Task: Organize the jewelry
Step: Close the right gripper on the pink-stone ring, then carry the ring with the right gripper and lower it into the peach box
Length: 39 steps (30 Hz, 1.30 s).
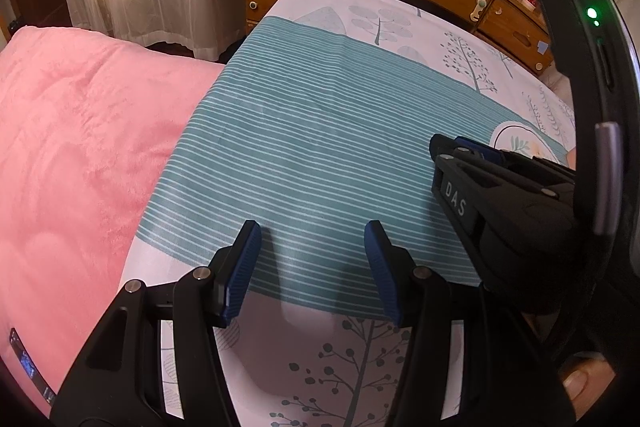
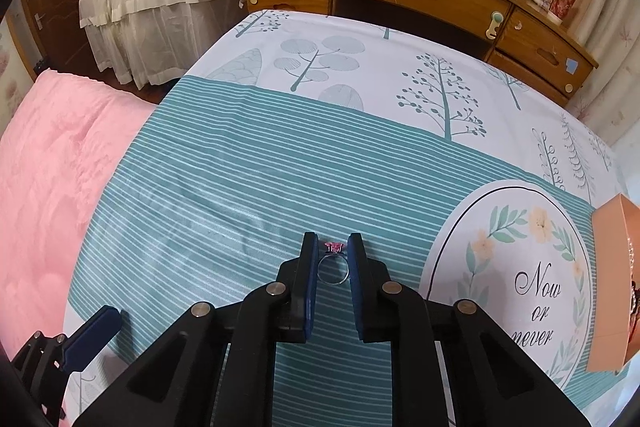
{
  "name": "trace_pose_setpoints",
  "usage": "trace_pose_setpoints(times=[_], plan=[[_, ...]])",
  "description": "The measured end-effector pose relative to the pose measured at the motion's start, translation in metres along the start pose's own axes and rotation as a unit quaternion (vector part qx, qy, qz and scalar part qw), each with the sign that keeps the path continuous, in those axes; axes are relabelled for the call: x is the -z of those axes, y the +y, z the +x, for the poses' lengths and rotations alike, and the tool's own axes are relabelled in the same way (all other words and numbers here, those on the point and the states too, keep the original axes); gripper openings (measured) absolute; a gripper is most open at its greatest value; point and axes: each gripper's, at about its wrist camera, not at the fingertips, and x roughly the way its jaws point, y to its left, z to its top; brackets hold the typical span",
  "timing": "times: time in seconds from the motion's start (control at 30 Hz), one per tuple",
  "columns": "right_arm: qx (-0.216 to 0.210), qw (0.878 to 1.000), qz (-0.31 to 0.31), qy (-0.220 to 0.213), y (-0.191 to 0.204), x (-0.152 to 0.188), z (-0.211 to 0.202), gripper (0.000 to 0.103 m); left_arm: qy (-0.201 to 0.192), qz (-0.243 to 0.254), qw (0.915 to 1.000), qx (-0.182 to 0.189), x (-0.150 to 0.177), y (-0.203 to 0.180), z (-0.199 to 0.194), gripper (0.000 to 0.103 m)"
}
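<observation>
- Ring [image 2: 333,264] with pink stone, upright between the blue pads of the right gripper [image 2: 333,255] over the striped teal band of the tablecloth [image 2: 240,187].
- Right jaws drawn in narrow around the band, pads touching or all but touching its sides; judged clamped on the ring, though full contact on both sides hard to confirm.
- Whether lifted clear of the cloth or resting on it: cannot tell.
- Left gripper [image 1: 312,259] parked just above the same cloth, jaws apart, nothing between them but bare stripes.
- Orange box [image 2: 612,287] at the far right edge of the right wrist view, beside the round floral print, well apart from the ring; something beaded or pearly along its edge, too cropped to name.
- Progress, as a judgement: early to middle. 1 piece gripped, not yet delivered anywhere.
- Left to do, probably: carry the ring rightward to the orange box and set it inside, if that box serves as the jewelry holder.
- No other loose jewelry visible on the cloth in either view, so remaining count unknown.
- Risk: small round band, easy to pop sideways out of flat pads during the carry.
</observation>
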Motion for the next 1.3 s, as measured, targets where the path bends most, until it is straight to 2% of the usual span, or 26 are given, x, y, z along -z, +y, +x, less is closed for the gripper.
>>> trace_pose_setpoints(times=[0.43, 0.67, 0.97, 1.3], plan=[[0.001, 0.999, 0.003, -0.046, -0.018, 0.016, -0.044, 0.015, -0.008, 0.006, 0.9999, -0.004, 0.006, -0.009, -0.014, 0.051], [0.0, 0.997, 0.011, -0.075, -0.043, 0.043, -0.087, 0.015, -0.013, 0.026, 0.9996, 0.005, 0.016, -0.031, -0.033, 0.051], [0.024, 0.991, 0.045, -0.127, -0.105, 0.089, -0.151, 0.015, -0.022, 0.074, 0.9966, 0.028, 0.033, -0.093, -0.054, 0.051], [0.064, 0.98, 0.114, -0.15, -0.204, 0.135, -0.194, 0.015, -0.043, 0.122, 0.9897, 0.061, 0.039, -0.187, -0.069, 0.051]])
